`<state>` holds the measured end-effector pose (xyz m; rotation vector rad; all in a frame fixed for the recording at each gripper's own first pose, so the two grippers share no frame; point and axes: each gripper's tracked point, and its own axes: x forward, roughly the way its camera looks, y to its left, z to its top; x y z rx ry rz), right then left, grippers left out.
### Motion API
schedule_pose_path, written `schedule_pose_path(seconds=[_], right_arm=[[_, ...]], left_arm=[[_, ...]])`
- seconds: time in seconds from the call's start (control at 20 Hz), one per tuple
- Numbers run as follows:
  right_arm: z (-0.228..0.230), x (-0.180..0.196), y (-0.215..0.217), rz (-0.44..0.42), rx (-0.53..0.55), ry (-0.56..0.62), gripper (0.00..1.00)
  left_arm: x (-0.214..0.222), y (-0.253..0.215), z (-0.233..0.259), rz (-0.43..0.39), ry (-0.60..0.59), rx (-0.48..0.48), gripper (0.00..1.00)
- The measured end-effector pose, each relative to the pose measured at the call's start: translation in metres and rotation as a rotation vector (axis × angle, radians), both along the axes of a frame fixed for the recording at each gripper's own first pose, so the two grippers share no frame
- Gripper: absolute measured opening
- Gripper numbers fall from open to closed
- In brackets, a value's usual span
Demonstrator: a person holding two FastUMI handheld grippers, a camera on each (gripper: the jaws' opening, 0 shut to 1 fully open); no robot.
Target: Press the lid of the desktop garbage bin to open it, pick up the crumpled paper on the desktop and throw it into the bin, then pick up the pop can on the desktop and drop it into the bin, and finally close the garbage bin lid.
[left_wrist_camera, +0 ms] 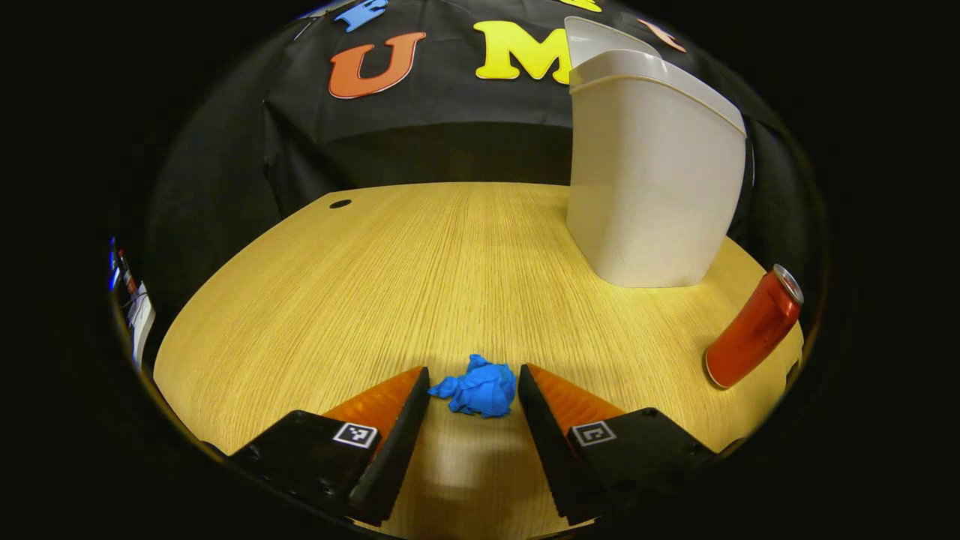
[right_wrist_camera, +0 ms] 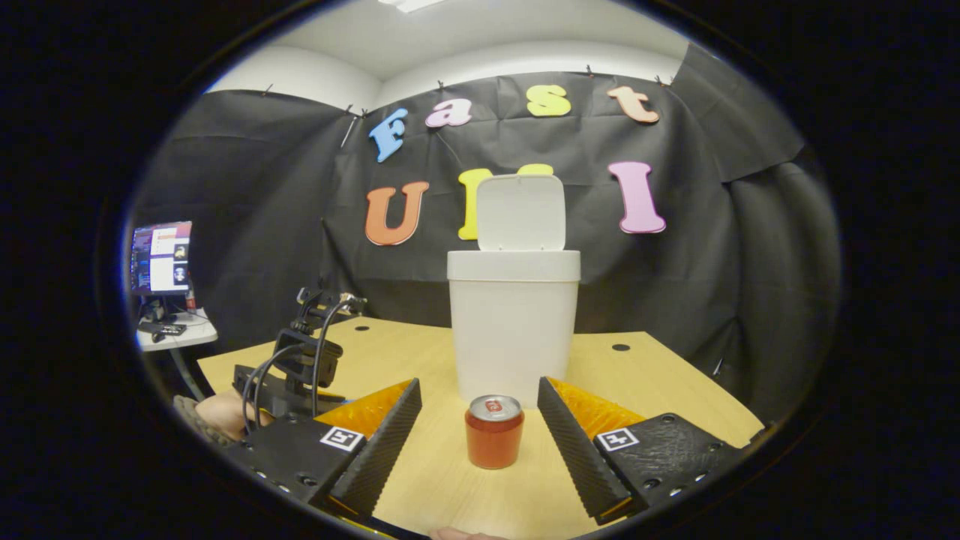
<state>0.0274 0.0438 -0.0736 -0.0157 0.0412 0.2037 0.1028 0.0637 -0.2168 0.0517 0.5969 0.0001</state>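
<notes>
Bin [left_wrist_camera: 652, 187] lid [right_wrist_camera: 520, 212] stands raised to receive waste. Left claw [left_wrist_camera: 474, 382] is spread open, straddling the crumpled paper [left_wrist_camera: 478, 388] before the bin; right claw [right_wrist_camera: 480, 405] gapes open around the pop can [right_wrist_camera: 493, 430]

1. In the left gripper view, the bin's [left_wrist_camera: 652, 180] raised lid [left_wrist_camera: 600, 37] is cut off at the top edge.
2. In the right gripper view, the pop can [right_wrist_camera: 493, 431] hides the bin's foot.
3. The left gripper [right_wrist_camera: 300, 360] there is half hidden behind the near fingers [right_wrist_camera: 382, 427]; whether it is open cannot be made out.
4. The monitor [right_wrist_camera: 160, 257] at the left is too small to make out.
</notes>
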Motion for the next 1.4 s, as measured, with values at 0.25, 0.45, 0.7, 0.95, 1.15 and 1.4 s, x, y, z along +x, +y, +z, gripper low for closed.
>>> schedule_pose_path(seconds=[0.25, 0.45, 0.7, 0.95, 1.15, 1.4], right_arm=[[-0.018, 0.002, 0.003, -0.002, -0.01, 0.046, 0.96], [-0.036, 0.007, 0.004, -0.013, -0.027, 0.087, 0.97], [-0.062, 0.014, 0.005, -0.023, -0.011, 0.169, 0.97], [-0.09, 0.034, -0.001, -0.073, 0.057, 0.288, 0.96], [-0.117, 0.054, 0.008, -0.069, 0.064, 0.374, 0.96], [-0.125, 0.076, 0.006, -0.12, 0.016, 0.395, 0.97]], left_arm=[[0.0, 0.003, -0.001, 0.012, -0.003, 0.01, 0.48], [-0.004, -0.002, 0.005, -0.005, -0.004, -0.01, 0.35], [-0.01, -0.007, 0.034, -0.029, -0.079, -0.025, 0.32], [-0.021, -0.013, 0.069, -0.034, -0.168, -0.014, 0.32], [-0.024, -0.02, 0.077, -0.061, -0.186, 0.008, 0.31], [-0.025, -0.027, 0.072, -0.091, -0.172, 0.012, 0.32]])
